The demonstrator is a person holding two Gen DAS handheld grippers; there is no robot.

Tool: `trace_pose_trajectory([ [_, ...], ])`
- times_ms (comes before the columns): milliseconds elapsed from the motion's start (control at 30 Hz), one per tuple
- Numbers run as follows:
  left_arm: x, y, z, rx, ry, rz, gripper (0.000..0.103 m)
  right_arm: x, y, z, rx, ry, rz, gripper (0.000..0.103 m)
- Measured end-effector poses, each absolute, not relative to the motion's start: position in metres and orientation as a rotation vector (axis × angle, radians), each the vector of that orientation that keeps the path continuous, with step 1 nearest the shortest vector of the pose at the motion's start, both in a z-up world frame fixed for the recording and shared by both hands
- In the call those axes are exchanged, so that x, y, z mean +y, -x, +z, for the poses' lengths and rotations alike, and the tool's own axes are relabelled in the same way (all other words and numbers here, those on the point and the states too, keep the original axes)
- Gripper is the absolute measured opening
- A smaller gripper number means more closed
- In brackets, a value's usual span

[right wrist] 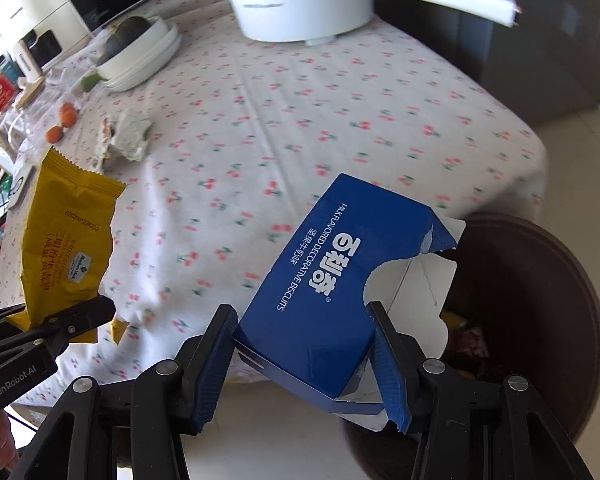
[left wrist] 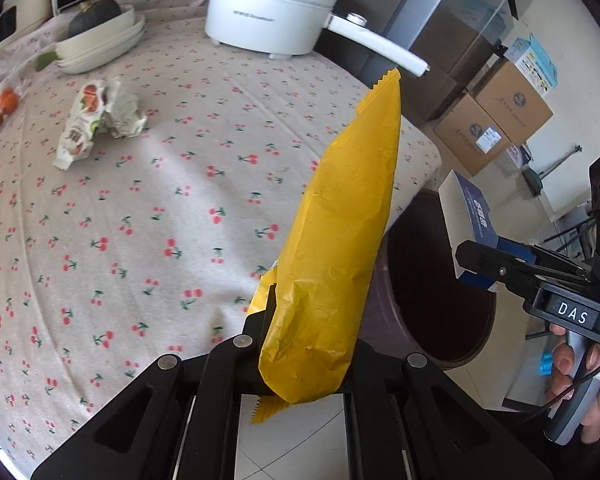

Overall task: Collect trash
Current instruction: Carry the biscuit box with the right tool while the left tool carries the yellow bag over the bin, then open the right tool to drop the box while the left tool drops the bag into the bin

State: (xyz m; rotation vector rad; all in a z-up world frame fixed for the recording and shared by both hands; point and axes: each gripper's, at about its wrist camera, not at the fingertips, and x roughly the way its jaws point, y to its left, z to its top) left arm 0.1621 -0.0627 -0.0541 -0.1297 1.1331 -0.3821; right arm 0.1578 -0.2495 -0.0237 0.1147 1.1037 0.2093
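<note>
My left gripper (left wrist: 296, 344) is shut on the lower end of a yellow snack wrapper (left wrist: 332, 240), which stands up over the table edge. In the right wrist view the same wrapper (right wrist: 68, 240) hangs at the left, pinched by the left gripper (right wrist: 72, 320). My right gripper (right wrist: 304, 344) is shut on a torn blue biscuit box (right wrist: 328, 292), its pads against both sides. That box (left wrist: 464, 216) shows at the right of the left wrist view. A dark brown bin (right wrist: 560, 280) sits just below and to the right of the box, with rubbish inside. A crumpled white wrapper (left wrist: 96, 120) lies on the table.
The table wears a cherry-print cloth (left wrist: 140, 220). A white electric pot (left wrist: 268, 12) with a long handle stands at its far side, and stacked dishes holding a dark squash (left wrist: 100, 40) and small oranges (left wrist: 2, 108) at far left. Cardboard boxes (left wrist: 500, 120) sit on the floor beyond the bin (left wrist: 440, 320).
</note>
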Motion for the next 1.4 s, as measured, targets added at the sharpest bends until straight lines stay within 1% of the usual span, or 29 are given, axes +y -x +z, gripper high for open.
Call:
trace_pose_trajectory([
  [333,-0.138,-0.15,-0.053,1.134,0.091,-0.518,0.009,-0.331,-0.133,-0.029,1.11,-0.179,0.105,0.056],
  [733,-0.2,-0.142,-0.068,1.129,0.031,-0.663,0.009,-0.388,-0.108,-0.045,1.137,-0.222,0.019,0.056],
  [767,-0.203,-0.142,-0.07,1.132,0.023,-0.676,0.01,-0.39,-0.107,-0.046,1.14,-0.222,0.012,0.056],
  [833,-0.209,-0.142,-0.076,1.149,-0.008,-0.668,0.016,-0.397,-0.105,-0.049,1.147,-0.222,-0.002,0.056],
  [900,-0.212,-0.143,-0.082,1.162,-0.049,-0.636,0.048,-0.401,-0.104,-0.051,1.151,-0.222,-0.012,0.056],
  [967,-0.211,-0.143,-0.084,1.154,-0.068,-0.609,0.061,-0.405,-0.103,-0.053,1.154,-0.221,-0.019,0.056],
  [1033,-0.208,-0.146,-0.085,1.157,-0.071,-0.61,0.066,-0.407,-0.103,-0.055,1.159,-0.222,-0.026,0.056],
  [1067,-0.207,-0.147,-0.085,1.159,-0.072,-0.603,0.071,-0.408,-0.103,-0.056,1.161,-0.223,-0.029,0.057],
  [1100,-0.205,-0.148,-0.085,1.159,-0.073,-0.594,0.074,-0.409,-0.103,-0.057,1.162,-0.223,-0.03,0.057],
  [1333,-0.18,-0.15,-0.085,1.165,-0.083,-0.511,0.08,-0.406,-0.108,-0.056,1.159,-0.226,-0.025,0.057],
  [1400,-0.171,-0.151,-0.083,1.164,-0.079,-0.488,0.087,-0.403,-0.109,-0.055,1.158,-0.22,-0.024,0.057],
])
